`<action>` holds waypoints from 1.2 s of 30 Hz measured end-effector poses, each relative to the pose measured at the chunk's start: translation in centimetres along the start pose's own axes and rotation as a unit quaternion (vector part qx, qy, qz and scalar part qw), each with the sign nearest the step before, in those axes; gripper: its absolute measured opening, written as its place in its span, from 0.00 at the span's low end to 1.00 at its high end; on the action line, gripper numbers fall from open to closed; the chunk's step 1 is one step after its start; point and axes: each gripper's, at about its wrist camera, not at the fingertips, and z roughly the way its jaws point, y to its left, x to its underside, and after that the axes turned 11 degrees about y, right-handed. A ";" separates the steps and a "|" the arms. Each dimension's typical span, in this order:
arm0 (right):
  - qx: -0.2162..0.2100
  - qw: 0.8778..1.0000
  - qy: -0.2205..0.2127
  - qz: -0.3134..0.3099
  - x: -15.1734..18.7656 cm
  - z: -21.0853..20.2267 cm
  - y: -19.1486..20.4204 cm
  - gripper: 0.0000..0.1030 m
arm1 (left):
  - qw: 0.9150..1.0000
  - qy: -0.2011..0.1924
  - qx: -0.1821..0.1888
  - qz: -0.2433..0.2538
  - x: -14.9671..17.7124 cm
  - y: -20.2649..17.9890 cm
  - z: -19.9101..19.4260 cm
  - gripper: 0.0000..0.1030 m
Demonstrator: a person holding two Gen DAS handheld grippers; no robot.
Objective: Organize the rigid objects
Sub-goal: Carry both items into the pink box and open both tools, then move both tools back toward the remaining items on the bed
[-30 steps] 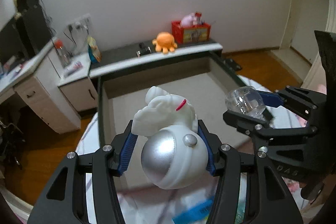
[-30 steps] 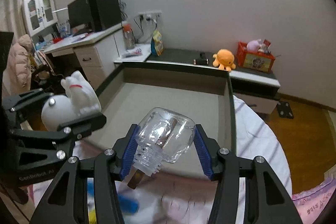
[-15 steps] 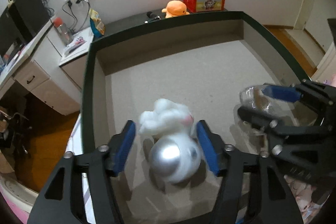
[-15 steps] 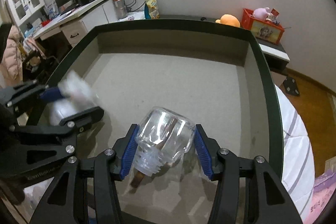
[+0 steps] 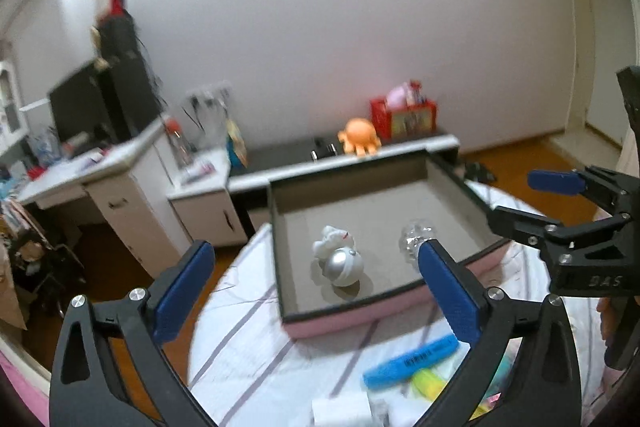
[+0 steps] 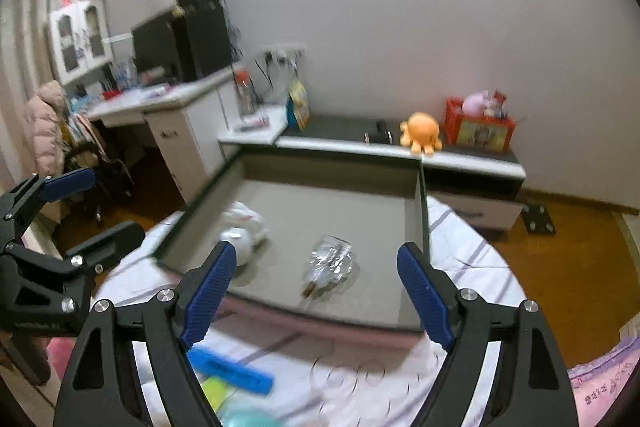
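A white figure with a silver ball (image 5: 338, 259) lies on the grey floor of a pink box with a dark rim (image 5: 360, 319). To its right in the box lies a clear glass bottle (image 5: 414, 239). My left gripper (image 5: 315, 249) hangs back from the box's near wall, its jaws opening wide and holding nothing. In the right wrist view the bottle (image 6: 330, 261) and the figure (image 6: 244, 227) rest apart from the fingers. My right gripper (image 6: 316, 251) is also opening, with nothing in it. Each gripper shows in the other's view: right (image 5: 516, 199), left (image 6: 112, 205).
The box stands on a white striped cloth (image 5: 248, 327). On the cloth in front of it lie a blue marker (image 5: 408, 359), a yellow highlighter (image 5: 424, 379) and a clear plastic piece (image 6: 360, 375). Behind it, a low shelf carries an orange octopus toy (image 5: 360, 139).
Both grippers went into the box, let go of the figure and the bottle there, then drew back and up with jaws spread wide.
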 end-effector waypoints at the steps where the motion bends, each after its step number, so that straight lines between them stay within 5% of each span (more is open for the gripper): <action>1: -0.001 1.000 -0.015 -0.001 0.8 -1.5 0.3 0.82 | 1.000 -0.014 -0.006 -0.004 0.8 -0.1 -1.6 1.00; 4: 0.003 0.999 -0.049 -0.005 3.7 -5.4 1.4 1.00 | 0.998 -0.050 -0.016 -0.024 3.9 -0.4 -5.9 1.00; 13: 0.055 0.987 -0.151 -0.003 14.6 -13.0 3.8 1.00 | 0.994 -0.083 -0.034 -0.067 12.6 -2.7 -11.5 1.00; 17: 0.104 0.980 -0.167 -0.008 18.3 -14.3 4.1 1.00 | 0.996 -0.045 -0.016 -0.070 15.4 -3.4 -10.5 1.00; 36: 0.129 0.988 -0.033 0.077 20.6 -6.9 -1.9 1.00 | 0.993 0.064 -0.044 -0.092 17.9 -1.3 -1.9 1.00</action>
